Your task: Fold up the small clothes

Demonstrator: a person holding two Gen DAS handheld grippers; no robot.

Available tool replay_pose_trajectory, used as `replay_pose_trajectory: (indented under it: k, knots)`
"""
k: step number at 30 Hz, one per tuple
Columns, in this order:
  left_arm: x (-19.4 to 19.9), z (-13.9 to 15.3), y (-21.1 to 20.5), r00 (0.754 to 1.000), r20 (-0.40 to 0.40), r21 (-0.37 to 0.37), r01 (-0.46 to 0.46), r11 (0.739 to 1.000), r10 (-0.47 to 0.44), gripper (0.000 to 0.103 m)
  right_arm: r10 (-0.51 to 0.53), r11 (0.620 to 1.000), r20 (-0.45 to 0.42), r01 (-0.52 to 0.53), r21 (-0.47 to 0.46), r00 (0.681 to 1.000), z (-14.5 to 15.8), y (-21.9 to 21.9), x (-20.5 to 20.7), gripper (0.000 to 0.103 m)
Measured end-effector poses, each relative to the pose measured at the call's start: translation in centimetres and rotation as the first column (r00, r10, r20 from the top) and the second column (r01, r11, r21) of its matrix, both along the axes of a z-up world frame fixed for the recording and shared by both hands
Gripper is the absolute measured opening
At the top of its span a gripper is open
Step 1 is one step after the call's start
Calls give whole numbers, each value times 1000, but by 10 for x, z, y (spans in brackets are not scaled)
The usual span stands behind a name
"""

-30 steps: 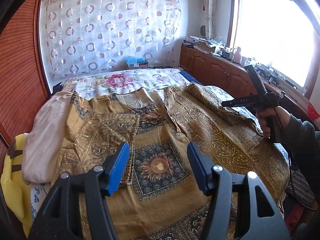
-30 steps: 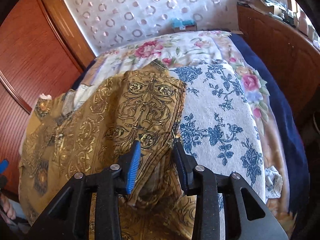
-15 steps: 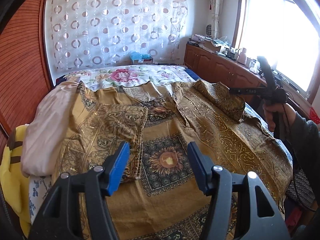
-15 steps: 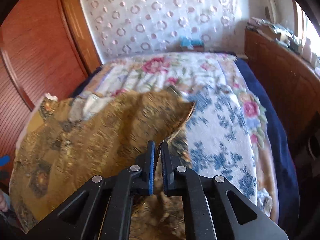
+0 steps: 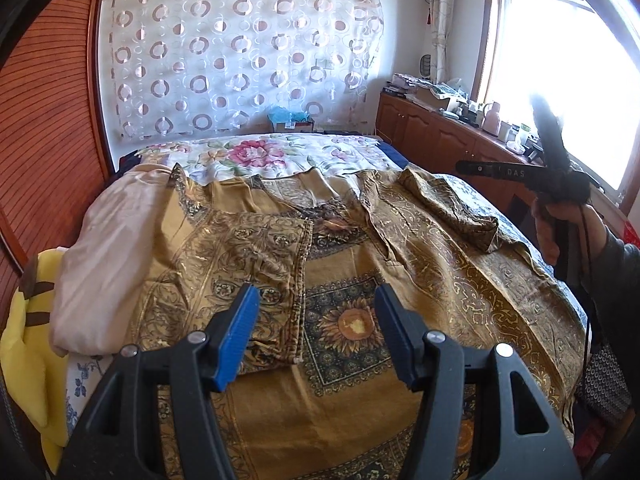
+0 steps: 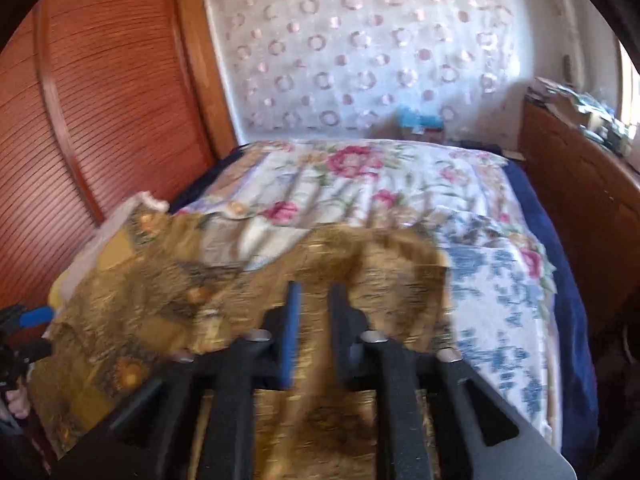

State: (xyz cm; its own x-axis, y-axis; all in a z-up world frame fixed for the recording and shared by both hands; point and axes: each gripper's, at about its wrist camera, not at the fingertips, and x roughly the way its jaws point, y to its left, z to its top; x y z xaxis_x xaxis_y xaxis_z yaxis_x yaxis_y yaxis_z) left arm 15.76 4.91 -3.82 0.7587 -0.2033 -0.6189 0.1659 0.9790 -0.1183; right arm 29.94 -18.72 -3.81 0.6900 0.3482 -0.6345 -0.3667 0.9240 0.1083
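Note:
A gold patterned garment (image 5: 352, 280) lies spread on the bed. Its left sleeve (image 5: 248, 256) is folded inward onto the body. The right sleeve (image 5: 452, 212) lies loosely folded over the garment's right side. My left gripper (image 5: 316, 320) hovers open over the garment's middle, with nothing between its blue pads. A hand holds my right gripper (image 5: 460, 166) in the air above the right sleeve, clear of the cloth. In the blurred right wrist view the right gripper (image 6: 316, 292) has its jaws opening over the garment (image 6: 200, 300), with no cloth pinched.
A pink cloth (image 5: 112, 248) and a yellow plush (image 5: 24, 340) lie at the bed's left edge. A floral bedspread (image 5: 256, 152) covers the far half. A slatted wooden wall (image 5: 48, 140) runs along the left. A cluttered wooden cabinet (image 5: 440, 140) runs along the right under the window.
The right gripper shut on the right sleeve, carried it inward over the garment, then rose and opened, leaving the sleeve lying folded. The left gripper has stayed put.

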Motion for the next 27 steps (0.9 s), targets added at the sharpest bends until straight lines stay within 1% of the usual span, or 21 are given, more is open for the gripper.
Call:
replay_pose_trajectory:
  k: [1,3,6,8,10,11,12,13,17,23,25,27]
  knots:
    - [1,0,1,1000,-2,0,3,1000,-3,59,-25,1000,-7,25,-15,1000,-4,-8,6,41]
    - [5,0,1,1000,-7,2,9,1000,-9,59,-49,998,-38,48,-30,998,-13,-20,19,41]
    - [13,-3,0,1000,-15,5,19,1000,-19,60,-104,992,-114,95,-82,988,-35,-41,45,41]
    - [17,-4,-2,1000,-16,2,27,1000,-27,60,-122,991,-169,110,-77,978,-50,-52,59,41]
    - [22,-6,-4,999,-19,-1,32,999,-32,60,-127,990,-211,112,-80,969,-63,-59,71,38]
    - [25,-6,-6,999,-19,-2,31,1000,-32,60,-117,992,-222,101,-80,968,-68,-60,74,29]
    - [27,-7,-6,999,-14,-4,29,1000,-29,60,-108,992,-216,92,-82,970,-68,-60,74,21]
    - [27,-8,-7,1000,-10,-7,27,1000,-27,60,-95,993,-199,80,-83,975,-68,-58,74,19]
    - [29,-10,-10,1000,-3,-26,27,999,-27,60,-72,990,-160,51,-133,985,-69,-51,72,18]
    - [31,-8,-14,1000,2,-19,30,999,-30,60,-85,990,-115,71,-125,990,-62,-51,72,18]
    - [30,-8,-14,1000,2,-14,30,999,-30,59,-77,991,-111,64,-114,991,-58,-49,75,18]
    - [31,-10,-15,1000,-1,-10,30,1000,-30,60,-72,991,-111,58,-122,991,-58,-45,78,18]
